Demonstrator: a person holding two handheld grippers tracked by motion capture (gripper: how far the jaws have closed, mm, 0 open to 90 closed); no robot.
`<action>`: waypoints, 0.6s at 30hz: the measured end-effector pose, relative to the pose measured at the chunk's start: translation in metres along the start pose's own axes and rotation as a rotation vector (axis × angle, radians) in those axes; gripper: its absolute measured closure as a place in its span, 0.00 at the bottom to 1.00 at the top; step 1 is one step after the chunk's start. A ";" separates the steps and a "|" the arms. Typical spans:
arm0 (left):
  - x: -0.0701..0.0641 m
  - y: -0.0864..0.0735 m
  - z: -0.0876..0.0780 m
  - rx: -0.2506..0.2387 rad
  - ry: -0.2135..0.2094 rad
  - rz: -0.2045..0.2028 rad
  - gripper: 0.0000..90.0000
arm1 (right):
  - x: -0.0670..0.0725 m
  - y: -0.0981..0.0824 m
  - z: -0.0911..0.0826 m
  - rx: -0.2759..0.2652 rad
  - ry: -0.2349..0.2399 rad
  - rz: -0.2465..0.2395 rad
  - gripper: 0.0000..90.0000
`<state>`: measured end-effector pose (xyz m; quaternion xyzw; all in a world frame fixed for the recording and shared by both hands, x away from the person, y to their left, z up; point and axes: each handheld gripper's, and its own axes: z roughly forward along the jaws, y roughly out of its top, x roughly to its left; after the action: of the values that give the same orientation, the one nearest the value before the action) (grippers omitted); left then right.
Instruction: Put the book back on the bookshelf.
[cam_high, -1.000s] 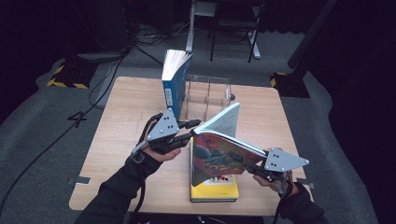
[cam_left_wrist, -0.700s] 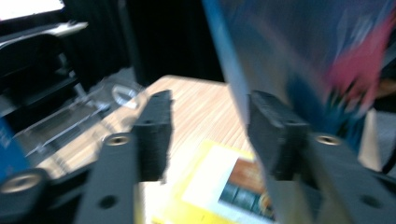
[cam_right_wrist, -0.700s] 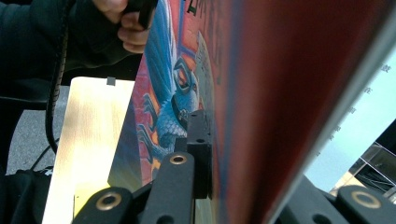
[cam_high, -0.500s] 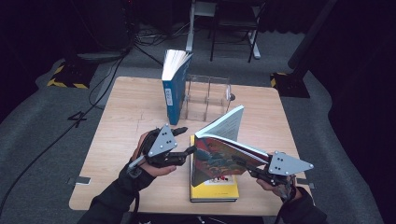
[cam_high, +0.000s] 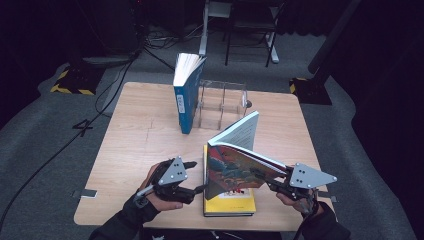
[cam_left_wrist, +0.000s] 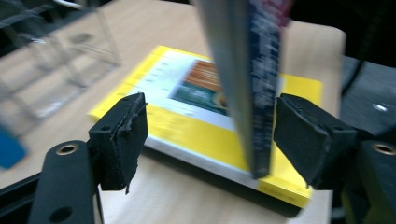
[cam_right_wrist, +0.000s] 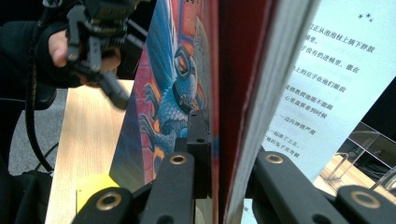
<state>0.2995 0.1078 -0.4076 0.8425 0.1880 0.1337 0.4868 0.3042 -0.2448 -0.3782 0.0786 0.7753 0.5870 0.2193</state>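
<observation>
The left gripper (cam_high: 200, 188) has just let go and dropped, jaws spread astride the colourful book's (cam_high: 232, 170) lower corner, so the right gripper (cam_high: 266, 180), clenched on its cover, carries it alone.

— What sort of place is this?
— A recording studio or lab set-up: dark curtained walls, grey carpet (cam_high: 60, 130), cables (cam_high: 150, 42) across the floor.
— Anything else?
— Hazard-striped stand bases (cam_high: 72, 82), a metal stand (cam_high: 205, 25) behind, and a single wooden table (cam_high: 145, 130) lit in the middle.
</observation>
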 end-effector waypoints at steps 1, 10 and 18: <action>-0.004 -0.001 0.005 0.001 -0.021 0.000 0.29 | 0.000 0.000 0.000 0.000 0.000 0.000 0.91; -0.016 0.001 0.045 -0.063 -0.123 0.017 0.39 | 0.002 -0.003 -0.005 0.003 0.011 0.003 0.90; -0.009 0.013 0.061 -0.146 -0.098 -0.012 0.51 | 0.000 -0.007 -0.015 0.022 -0.008 0.007 0.86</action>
<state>0.3191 0.0513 -0.4261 0.8092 0.1590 0.1026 0.5562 0.2988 -0.2603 -0.3812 0.0859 0.7807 0.5787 0.2195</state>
